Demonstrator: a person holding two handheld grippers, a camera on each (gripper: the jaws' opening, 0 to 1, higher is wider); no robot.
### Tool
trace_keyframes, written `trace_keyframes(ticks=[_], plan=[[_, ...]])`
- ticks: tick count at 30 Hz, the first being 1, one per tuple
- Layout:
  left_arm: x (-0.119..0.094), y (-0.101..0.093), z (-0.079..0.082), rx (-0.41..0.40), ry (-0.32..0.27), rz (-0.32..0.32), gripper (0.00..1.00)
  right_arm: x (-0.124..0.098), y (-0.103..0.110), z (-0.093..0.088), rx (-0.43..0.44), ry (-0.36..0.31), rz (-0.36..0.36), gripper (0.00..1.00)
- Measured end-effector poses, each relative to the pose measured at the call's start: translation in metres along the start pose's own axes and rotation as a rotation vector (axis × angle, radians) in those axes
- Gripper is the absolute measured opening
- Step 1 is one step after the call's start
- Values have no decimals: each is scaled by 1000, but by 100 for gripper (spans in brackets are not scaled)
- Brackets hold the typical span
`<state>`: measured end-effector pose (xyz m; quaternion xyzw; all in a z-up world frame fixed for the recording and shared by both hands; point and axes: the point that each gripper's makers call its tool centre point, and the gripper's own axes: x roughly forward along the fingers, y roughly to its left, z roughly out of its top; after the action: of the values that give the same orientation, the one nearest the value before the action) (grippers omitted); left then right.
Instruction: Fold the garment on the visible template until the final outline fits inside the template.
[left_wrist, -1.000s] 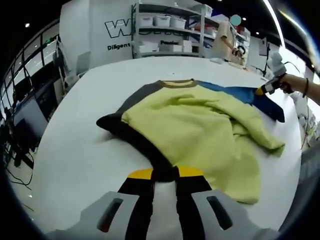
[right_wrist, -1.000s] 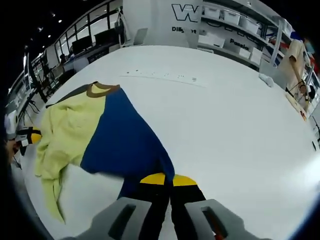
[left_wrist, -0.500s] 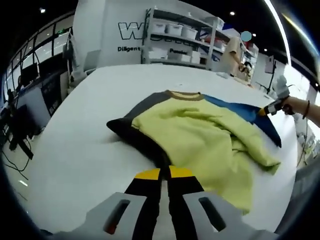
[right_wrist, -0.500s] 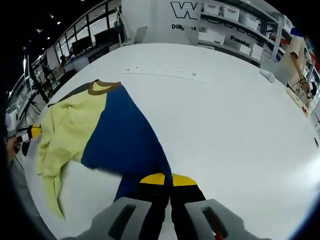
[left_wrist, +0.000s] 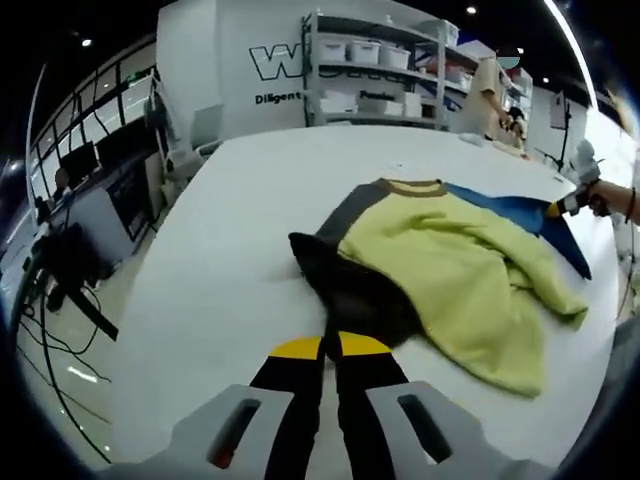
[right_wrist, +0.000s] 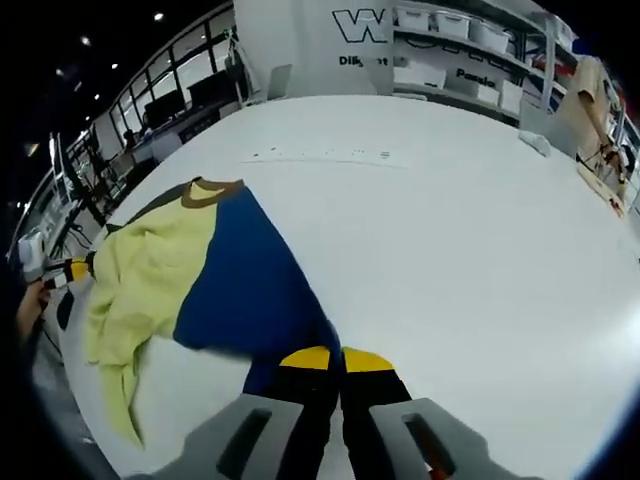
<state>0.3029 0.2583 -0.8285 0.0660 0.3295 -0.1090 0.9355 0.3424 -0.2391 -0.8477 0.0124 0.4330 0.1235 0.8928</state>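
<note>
Spreading judged in hand: yellow, blue and black crumpled knit garment (left_wrist: 440, 260) lies on the white table (left_wrist: 230, 240). Left gripper (left_wrist: 322, 347) is clamped on its black sleeve, right gripper (right_wrist: 326, 358) on its blue sleeve, presumably for tensioning before folding.

We're low over the worktop (left_wrist: 220, 250) at both ends, the two views facing each other across the garment (left_wrist: 450, 260) they share.

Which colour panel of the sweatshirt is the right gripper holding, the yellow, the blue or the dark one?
The blue panel. The right gripper is shut on its edge, while the yellow panel lies further off, toward the left gripper.
</note>
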Motion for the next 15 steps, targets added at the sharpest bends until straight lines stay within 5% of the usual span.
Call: trace_keyframes(ticks=[11,15], plan=[[2,53,-1,90,73,115,5,-5,2,4,41,-30,45,0],[5,69,-1,65,89,163,5,-2,-1,7,21,-36,26,0]])
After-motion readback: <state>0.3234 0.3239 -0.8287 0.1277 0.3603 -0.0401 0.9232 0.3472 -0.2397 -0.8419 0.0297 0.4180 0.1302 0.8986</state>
